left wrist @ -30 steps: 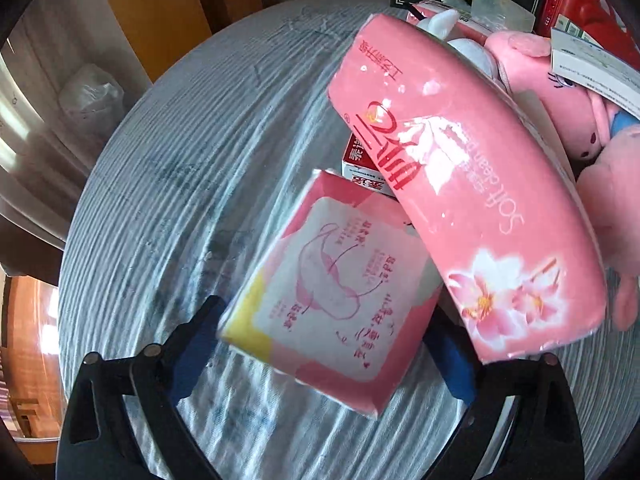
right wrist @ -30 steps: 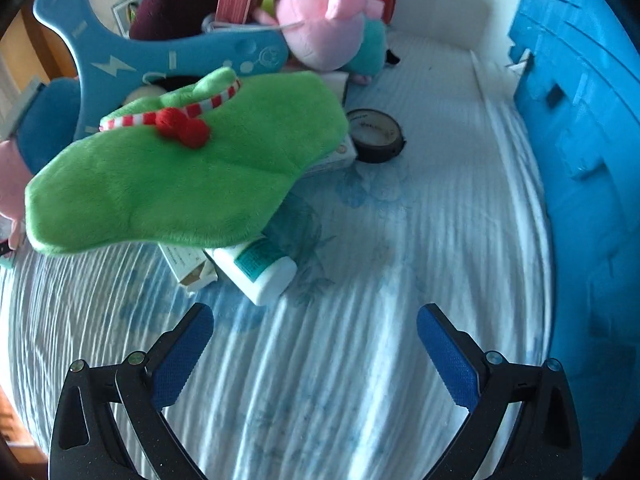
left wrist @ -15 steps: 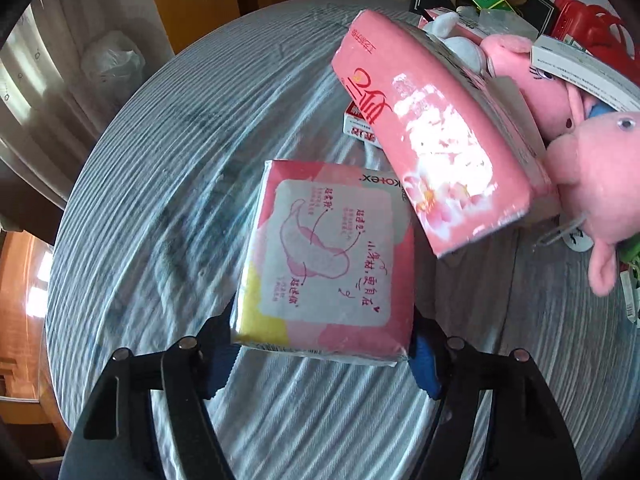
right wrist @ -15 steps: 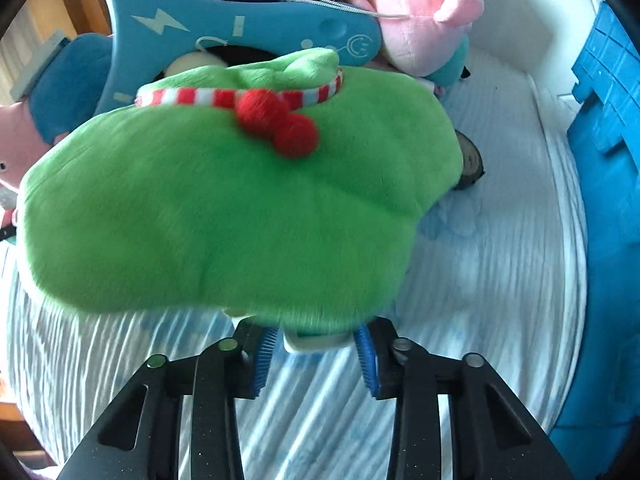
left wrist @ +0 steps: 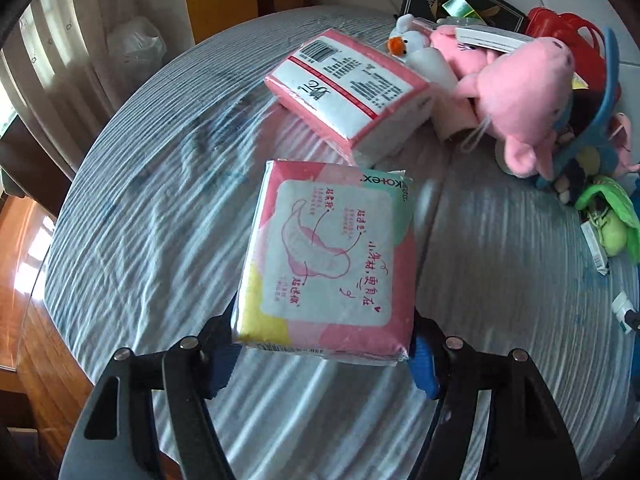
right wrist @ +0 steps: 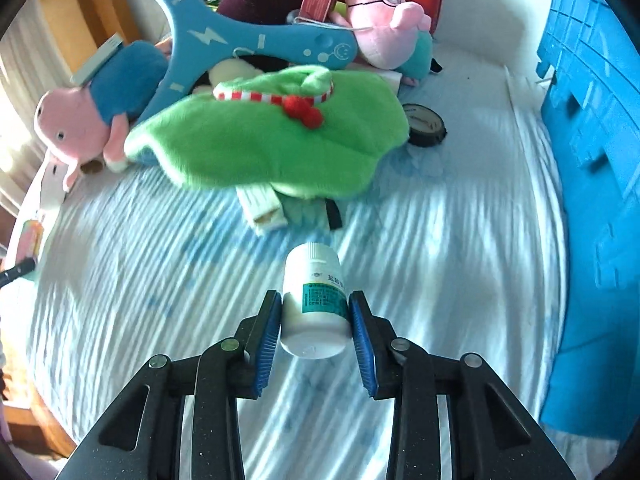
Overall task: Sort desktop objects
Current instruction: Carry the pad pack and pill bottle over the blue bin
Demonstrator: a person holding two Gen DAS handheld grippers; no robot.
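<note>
Left wrist view: sanitary pad pack (left wrist: 326,258) between the jaws of the left gripper (left wrist: 324,354), above the table (left wrist: 132,240). Tissue pack (left wrist: 348,88) lies beyond it.
Right wrist view: bottle (right wrist: 314,300) in right gripper (right wrist: 316,334); crate (right wrist: 592,160) stands at right.

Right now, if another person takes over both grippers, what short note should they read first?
Left gripper: shut on the pink pad pack, lifted above the striped tablecloth.
Right gripper: shut on the white medicine bottle, also off the cloth.
Done: both items picked out of the clutter.
Left: place them. The blue crate stands at the right. The toy pile, green plush, tape roll and pink tissue pack remain unsorted.
</note>
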